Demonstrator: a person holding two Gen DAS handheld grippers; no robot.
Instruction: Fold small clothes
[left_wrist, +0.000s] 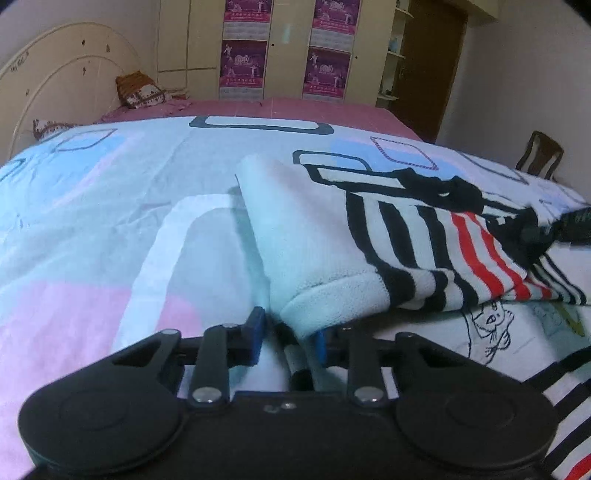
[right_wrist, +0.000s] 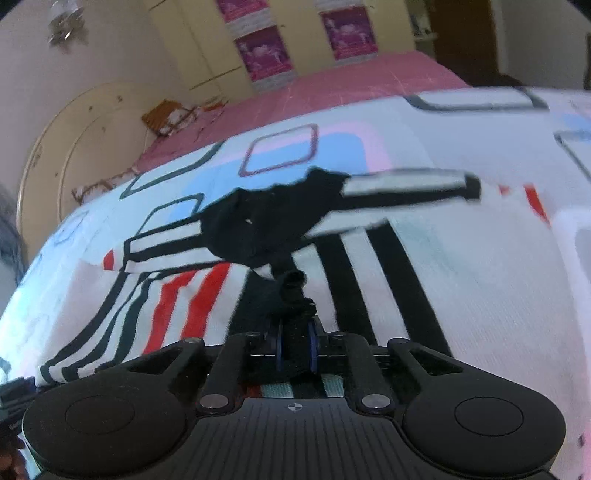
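A small white fleece garment (left_wrist: 314, 236) with black and red stripes lies partly folded on the bed. In the left wrist view its thick white hem (left_wrist: 332, 302) reaches down between the blue pads (left_wrist: 256, 332) of my left gripper (left_wrist: 288, 338). The jaws stand narrow, and a dark gap shows between the left pad and the cloth. In the right wrist view my right gripper (right_wrist: 296, 347) is shut on a bunched black part (right_wrist: 295, 291) of the same garment (right_wrist: 424, 266). That gripper also shows at the left wrist view's right edge as a dark shape (left_wrist: 569, 221).
The garment rests on a pastel quilt (left_wrist: 92, 229) with square outlines over a pink sheet (left_wrist: 295, 109). A cream headboard (left_wrist: 55, 74) and a pillow (left_wrist: 142, 90) are at the far left, a wardrobe (left_wrist: 288, 48) stands behind, and a wooden chair (left_wrist: 541, 155) is at the right.
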